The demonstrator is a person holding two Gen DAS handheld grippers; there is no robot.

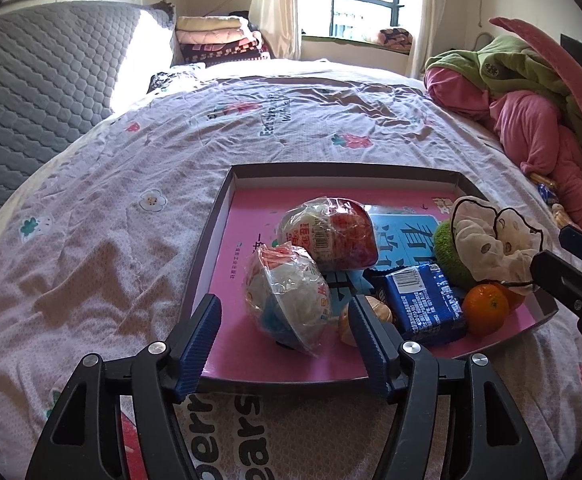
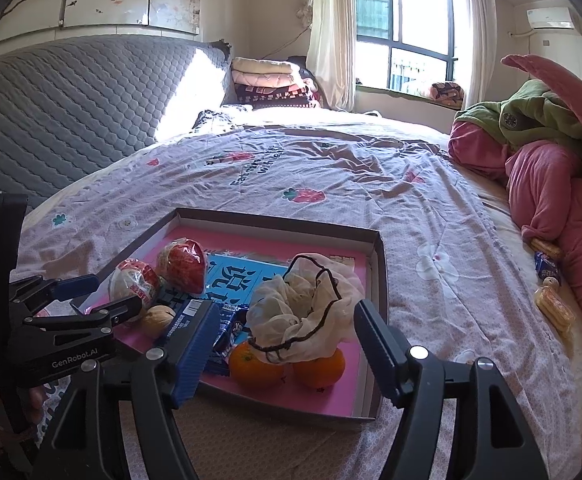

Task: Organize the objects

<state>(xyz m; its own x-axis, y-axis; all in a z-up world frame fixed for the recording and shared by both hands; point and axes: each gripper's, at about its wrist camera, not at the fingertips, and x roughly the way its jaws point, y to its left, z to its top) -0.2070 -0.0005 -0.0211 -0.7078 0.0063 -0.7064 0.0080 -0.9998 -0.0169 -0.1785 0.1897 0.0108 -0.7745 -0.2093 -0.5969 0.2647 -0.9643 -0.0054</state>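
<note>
I am holding my left gripper (image 1: 285, 344) with jaws apart around a wrapped bowl (image 1: 287, 300), pads not pressing it. My right gripper (image 2: 287, 344) is gaping too, gripping nothing, over a cloth bag (image 2: 303, 312) and two oranges (image 2: 257, 364). Everything is sitting inside the pink-lined tray (image 2: 379, 280) on the bedspread (image 2: 331, 168).

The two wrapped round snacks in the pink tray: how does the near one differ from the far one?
The near wrapped snack shows mostly white with a blue underside; the far wrapped snack has a big red half. The near one lies close to the tray's front edge, between the left gripper's open jaws, unheld; the far one lies nearer the tray's middle. Both are rounded, in crinkly clear wrap.
</note>
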